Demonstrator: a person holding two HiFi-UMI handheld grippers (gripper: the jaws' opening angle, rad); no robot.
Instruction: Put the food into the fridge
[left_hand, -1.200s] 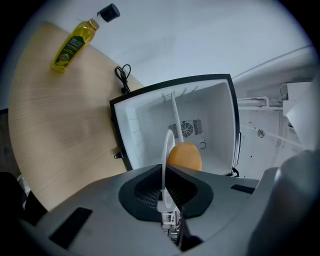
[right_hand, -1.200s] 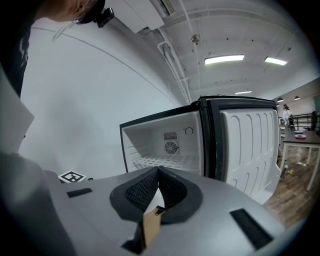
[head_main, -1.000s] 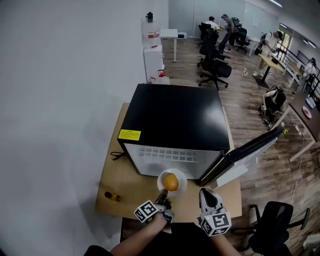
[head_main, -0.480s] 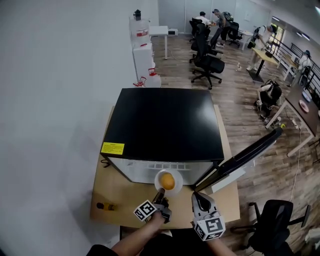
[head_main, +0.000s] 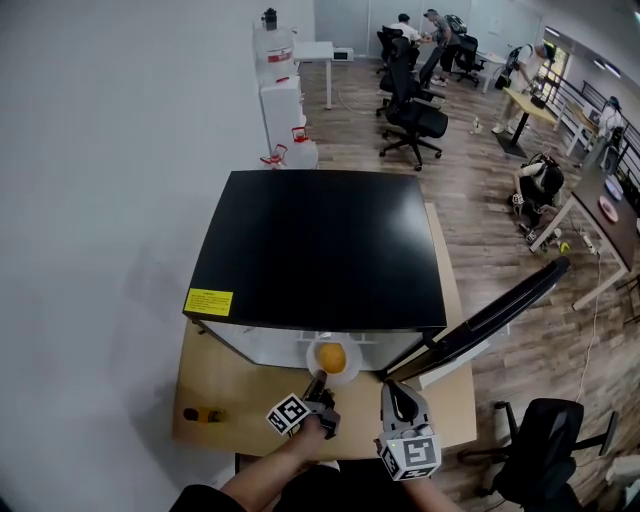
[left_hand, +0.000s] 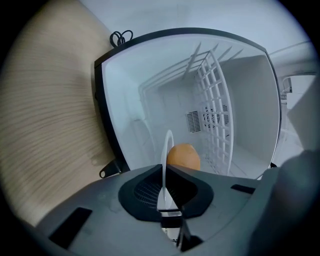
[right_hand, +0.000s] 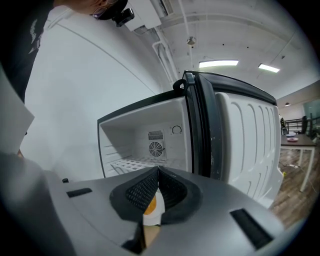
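1. Gripping the near rim of the white plate (left_hand: 167, 142), the left gripper (head_main: 318, 380) has its fingers pinched narrow on that edge. The orange (head_main: 332, 357) sits on the plate at the open mouth of the fridge (head_main: 320, 250), above the front of the bench (head_main: 225, 385), and by the look of it is not yet set down inside.
2. The right gripper (head_main: 393, 390) hangs just beside it, fingers together on nothing, near the open door (head_main: 490, 318).
3. Held by one edge only, the plate could sag or twist in the pinch, and the round orange could then roll off.
4. A wire shelf (left_hand: 215, 110) sits inside the fridge. If the plate goes in too high, its far rim or the orange may knock the shelf.
5. The right gripper could bump the door and swing it toward the plate.
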